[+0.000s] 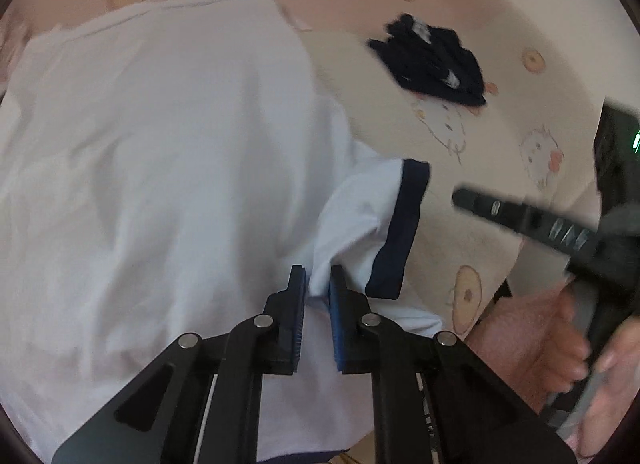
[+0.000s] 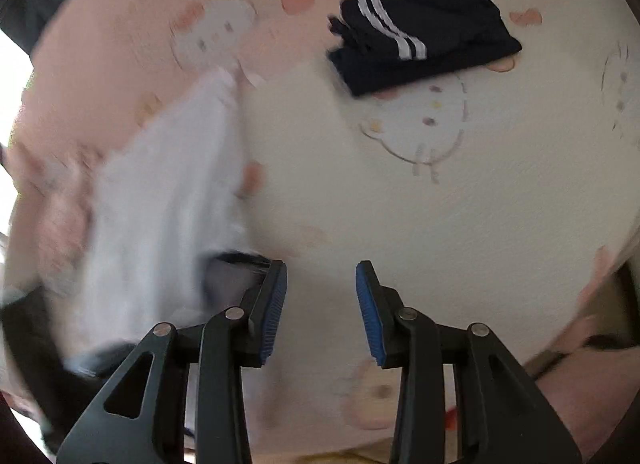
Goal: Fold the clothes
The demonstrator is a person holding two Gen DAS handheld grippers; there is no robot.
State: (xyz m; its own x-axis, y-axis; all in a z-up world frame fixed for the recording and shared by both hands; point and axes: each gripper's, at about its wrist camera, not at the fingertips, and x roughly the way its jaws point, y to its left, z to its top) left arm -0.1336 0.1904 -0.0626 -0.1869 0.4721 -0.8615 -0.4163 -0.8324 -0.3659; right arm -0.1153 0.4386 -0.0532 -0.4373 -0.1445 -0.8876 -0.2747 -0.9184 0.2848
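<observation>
A white shirt (image 1: 160, 143) lies spread on the bed, blurred at the left of the right wrist view (image 2: 168, 191). Its short sleeve has a navy cuff (image 1: 400, 223). My left gripper (image 1: 318, 288) is shut on a fold of white fabric where the sleeve meets the body. My right gripper (image 2: 321, 288) hangs open over bare sheet just right of the shirt, with nothing between its blue pads. In the left wrist view it shows at the right, with one of its fingers (image 1: 492, 209) blurred and a hand (image 1: 532, 344) holding it.
A folded navy garment with white stripes (image 2: 420, 35) lies farther back on the bed (image 1: 432, 63). The bed sheet (image 2: 400, 203) is pink and cream with cartoon cat prints. Its edge runs along the lower right.
</observation>
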